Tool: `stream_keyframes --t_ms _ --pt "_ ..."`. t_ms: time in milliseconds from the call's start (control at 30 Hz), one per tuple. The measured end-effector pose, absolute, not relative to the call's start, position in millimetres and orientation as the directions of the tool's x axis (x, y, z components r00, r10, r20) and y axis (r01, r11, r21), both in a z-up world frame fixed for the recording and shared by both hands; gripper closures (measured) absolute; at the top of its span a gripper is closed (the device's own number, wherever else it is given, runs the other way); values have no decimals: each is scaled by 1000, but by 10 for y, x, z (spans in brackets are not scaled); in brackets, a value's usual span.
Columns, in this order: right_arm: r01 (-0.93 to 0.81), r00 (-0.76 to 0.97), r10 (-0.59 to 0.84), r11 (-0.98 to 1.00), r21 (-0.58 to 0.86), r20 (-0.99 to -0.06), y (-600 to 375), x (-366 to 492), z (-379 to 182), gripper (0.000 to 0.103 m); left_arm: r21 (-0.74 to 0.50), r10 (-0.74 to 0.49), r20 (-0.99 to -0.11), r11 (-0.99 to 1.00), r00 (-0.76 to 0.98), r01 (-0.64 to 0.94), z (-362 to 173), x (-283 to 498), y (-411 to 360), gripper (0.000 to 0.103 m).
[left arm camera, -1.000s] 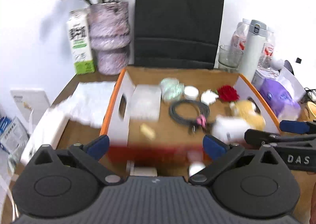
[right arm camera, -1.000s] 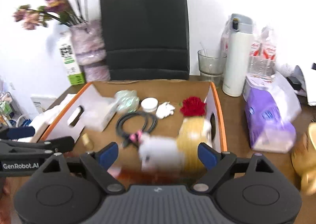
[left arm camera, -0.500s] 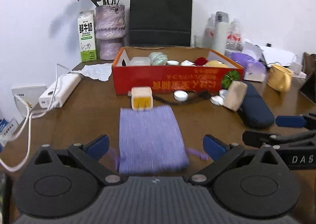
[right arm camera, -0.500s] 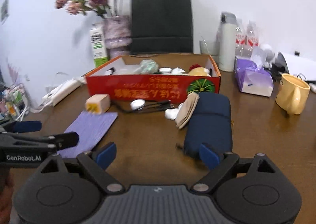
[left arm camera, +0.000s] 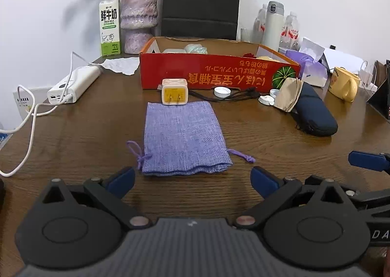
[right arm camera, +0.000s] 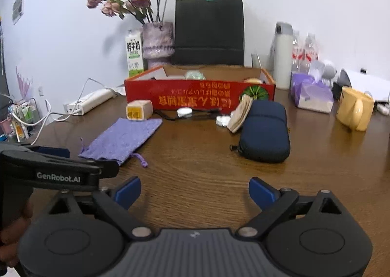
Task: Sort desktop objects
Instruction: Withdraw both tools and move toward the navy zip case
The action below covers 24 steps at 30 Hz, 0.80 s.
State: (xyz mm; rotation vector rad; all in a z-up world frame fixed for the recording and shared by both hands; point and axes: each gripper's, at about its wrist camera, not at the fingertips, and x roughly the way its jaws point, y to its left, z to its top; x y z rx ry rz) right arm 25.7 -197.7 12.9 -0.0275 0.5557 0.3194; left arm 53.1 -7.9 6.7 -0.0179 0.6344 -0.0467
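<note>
Both tools are sitting further back from the red box [left arm camera: 219,74] than a second ago, when they were right over it. Left tool [left arm camera: 192,177] is hanging wide open, empty, just short of the flat woven purple pouch [left arm camera: 182,138] lying on the wood-grain bench [left arm camera: 73,135]. Right tool [right arm camera: 195,191] is also spread open, holding nothing, facing the rounded navy case [right arm camera: 265,130]. Boxy white-and-yellow charger [left arm camera: 174,91] is touching the pouch's far edge. "GenRobot.AI" is showing on the left tool's side.

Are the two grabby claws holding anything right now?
No. The left gripper and right gripper are both open and empty, above the table.
</note>
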Motion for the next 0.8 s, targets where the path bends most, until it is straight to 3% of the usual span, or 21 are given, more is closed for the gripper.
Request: stream_keyframes --t_ms 200,367,500,633,700,800 --pt "-285 796 303 951 118 -523 -2071 290 114 8 -17 -72 -600 997 797 77 63 526 -134 0" --pt "-264 782 293 955 134 -550 -2069 370 129 8 -79 -125 -561 992 818 97 113 539 -51 0" --pt "-258 806 280 959 117 -522 -2084 556 286 10 -20 -71 -513 997 856 71 266 760 -39 0" --pt "-241 855 223 970 21 -468 -2074 926 431 23 86 26 -487 996 873 19 370 1212 -93 0" --pt "-224 869 185 974 -32 -459 -2052 1168 451 30 76 39 -511 997 858 0 390 1478 -83 0" --pt "-201 870 143 977 -75 -471 -2035 1524 406 41 31 23 -515 999 857 -9 382 1806 -23 10"
